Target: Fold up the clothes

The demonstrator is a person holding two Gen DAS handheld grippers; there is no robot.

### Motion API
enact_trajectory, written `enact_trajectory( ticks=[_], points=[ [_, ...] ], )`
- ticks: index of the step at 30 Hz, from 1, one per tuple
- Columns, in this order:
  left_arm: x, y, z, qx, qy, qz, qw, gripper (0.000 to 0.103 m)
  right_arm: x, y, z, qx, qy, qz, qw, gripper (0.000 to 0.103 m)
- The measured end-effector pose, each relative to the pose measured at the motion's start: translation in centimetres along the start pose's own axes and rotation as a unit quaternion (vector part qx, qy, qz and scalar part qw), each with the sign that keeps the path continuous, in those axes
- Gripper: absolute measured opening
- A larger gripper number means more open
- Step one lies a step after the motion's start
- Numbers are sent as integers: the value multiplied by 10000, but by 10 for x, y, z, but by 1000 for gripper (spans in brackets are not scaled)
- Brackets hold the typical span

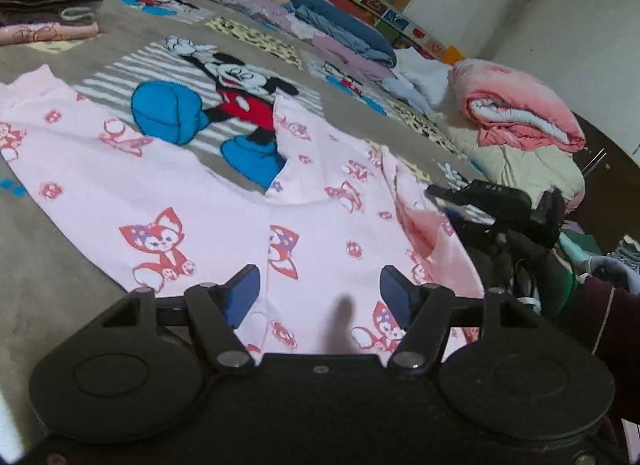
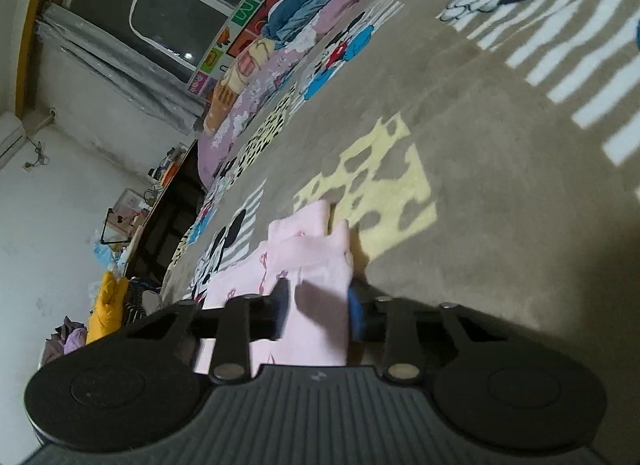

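- Pale pink cotton pyjama trousers printed with red foxes [image 1: 168, 193]: spread flat on the grey cartoon-mouse blanket [image 1: 48, 265] covering the bed; two legs run away from the camera toward the upper left, waistband nearest
- Left hand-held gripper [image 1: 316, 297]: released, blue pads spread wide above the waist area, nothing pinched; trousers lie directly ahead and under it, long axis running forward along its fingers
- Right hand-held gripper [image 2: 318, 317]: clenched on a bunched fold of the same pink cloth, seen between its pads in the right wrist view; in the left wrist view it sits at the garment's right edge, where the cloth is lifted
- Judgement: the right side is the nearer to a fold across; the left is free to pin or grip the waistband
- Rolled pink and white quilt [image 1: 520, 113]: well apart, far right
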State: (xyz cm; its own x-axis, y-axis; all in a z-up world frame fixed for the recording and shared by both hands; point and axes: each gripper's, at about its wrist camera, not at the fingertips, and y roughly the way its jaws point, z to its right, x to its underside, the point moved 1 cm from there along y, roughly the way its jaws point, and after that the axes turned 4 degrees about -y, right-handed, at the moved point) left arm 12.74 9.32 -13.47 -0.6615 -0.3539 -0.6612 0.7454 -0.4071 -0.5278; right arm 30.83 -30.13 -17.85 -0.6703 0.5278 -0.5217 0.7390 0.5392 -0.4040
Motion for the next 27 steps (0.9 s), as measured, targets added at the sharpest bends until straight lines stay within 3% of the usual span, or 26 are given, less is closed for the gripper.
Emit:
enact_trajectory(
  ticks=[2,3,12,20,22,23,24,25,26,27],
  points=[
    [0,-1,0,18,-28,19,10000,65,1,-5,-8,74,-170,127,9997,11],
    [0,-2,0,27,-35,30,10000,65,2,-8,-11,96,-220,197,9995,10],
    [4,-10,10,169,114,186,9996,65,-4,-51,-44,142,-719,663,9951,4],
    [9,-15,21,240,312,304,9988,65,-8,-91,-41,217,-680,889,9935,2],
    [9,-16,21,217,299,315,9988,65,-7,-90,-34,344,-503,760,9952,9],
    [9,-17,22,223,297,330,9988,65,-7,-87,-30,394,-394,676,9962,23],
    [10,-19,22,229,297,349,9987,65,-5,-82,-26,399,-280,555,9973,56],
    [10,-19,23,233,296,363,9986,65,-3,-76,-23,382,-162,414,9983,72],
    [10,-19,24,243,310,367,9985,65,0,-70,-22,408,-147,314,9986,74],
    [10,-19,25,256,328,368,9985,65,2,-65,-22,448,-213,234,9985,67]
  ],
)
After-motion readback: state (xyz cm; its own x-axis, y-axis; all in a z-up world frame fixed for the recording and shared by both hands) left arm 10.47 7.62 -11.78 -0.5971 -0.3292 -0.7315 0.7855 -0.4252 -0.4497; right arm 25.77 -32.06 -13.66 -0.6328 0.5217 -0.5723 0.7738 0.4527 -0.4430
